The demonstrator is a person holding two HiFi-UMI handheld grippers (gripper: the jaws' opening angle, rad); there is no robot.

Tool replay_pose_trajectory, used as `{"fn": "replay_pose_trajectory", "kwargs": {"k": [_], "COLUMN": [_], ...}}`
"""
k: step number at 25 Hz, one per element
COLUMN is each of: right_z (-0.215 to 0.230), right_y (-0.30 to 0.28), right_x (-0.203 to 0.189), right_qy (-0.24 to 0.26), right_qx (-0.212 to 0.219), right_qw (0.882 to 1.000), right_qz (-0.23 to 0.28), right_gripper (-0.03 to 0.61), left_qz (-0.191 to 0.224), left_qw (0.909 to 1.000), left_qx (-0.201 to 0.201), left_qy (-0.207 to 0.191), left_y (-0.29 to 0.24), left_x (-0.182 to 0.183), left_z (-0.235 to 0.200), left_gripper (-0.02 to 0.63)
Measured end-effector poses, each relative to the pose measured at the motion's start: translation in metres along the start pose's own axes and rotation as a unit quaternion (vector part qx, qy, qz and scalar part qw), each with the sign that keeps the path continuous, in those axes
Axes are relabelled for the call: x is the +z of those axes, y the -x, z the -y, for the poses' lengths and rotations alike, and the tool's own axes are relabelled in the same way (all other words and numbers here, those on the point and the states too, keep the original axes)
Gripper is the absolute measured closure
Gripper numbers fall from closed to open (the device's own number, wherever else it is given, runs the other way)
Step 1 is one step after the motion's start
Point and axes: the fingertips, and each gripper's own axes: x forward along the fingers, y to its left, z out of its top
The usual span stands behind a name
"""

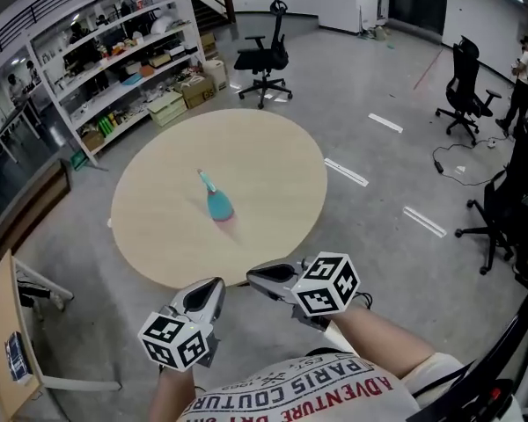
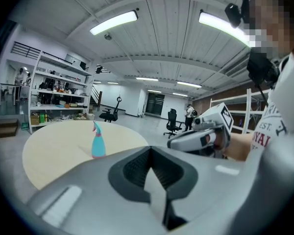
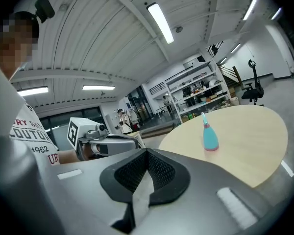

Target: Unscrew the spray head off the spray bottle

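A teal spray bottle [image 1: 217, 204] with a pink base ring and a teal spray head [image 1: 206, 181] stands upright near the middle of the round wooden table [image 1: 273, 170]. The bottle also shows in the left gripper view [image 2: 98, 144] and the right gripper view [image 3: 209, 138]. Both grippers are held short of the table's near edge, well away from the bottle. My left gripper [image 1: 214, 285] is shut and holds nothing, its jaws [image 2: 152, 166] closed together. My right gripper [image 1: 252, 275] is likewise shut and holds nothing [image 3: 147, 173]. Each gripper shows in the other's view, side by side.
Metal shelving [image 1: 123, 55] full of boxes stands beyond the table at the left. A black office chair [image 1: 266, 55] stands behind the table, with more chairs [image 1: 465, 90] at the right. A person [image 1: 521, 82] stands far right. A desk edge [image 1: 9, 359] is at the near left.
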Motion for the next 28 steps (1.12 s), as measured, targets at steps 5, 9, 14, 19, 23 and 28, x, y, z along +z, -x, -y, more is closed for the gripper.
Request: {"fn": "replay_pose_trajectory", "kwargs": {"k": [5, 9, 14, 19, 23, 28], "right_z": [0.03, 0.065, 0.122, 0.167, 0.182, 0.198], "right_y": [-0.009, -0.025, -0.036, -0.043, -0.05, -0.068], "right_x": [-0.005, 0.006, 0.032, 0.054, 0.07, 0.081], "right_qy": [0.007, -0.003, -0.005, 0.001, 0.017, 0.026], "right_qx": [-0.005, 0.006, 0.022, 0.039, 0.048, 0.055], "right_qw": [1.0, 1.0, 0.999, 0.999, 0.998, 0.997], "right_qz": [-0.022, -0.026, -0.034, -0.034, -0.038, -0.041], "right_gripper": [0.577, 0.578, 0.578, 0.578, 0.578, 0.578], "left_qz": [-0.014, -0.03, -0.021, -0.038, -0.037, -0.031], "left_qw": [0.9999, 0.9995, 0.9995, 0.9985, 0.9969, 0.9935], "left_qx": [-0.002, 0.01, 0.003, 0.038, 0.067, 0.11], "left_qy": [0.01, 0.006, 0.024, 0.012, 0.016, -0.001], "left_y": [-0.03, -0.058, -0.11, -0.154, -0.162, -0.168], "left_x": [-0.007, -0.005, 0.017, 0.027, 0.027, 0.024], "left_z": [-0.015, -0.04, -0.068, -0.092, -0.111, -0.149], "left_gripper": [0.614, 0.614, 0.614, 0.614, 0.614, 0.612]}}
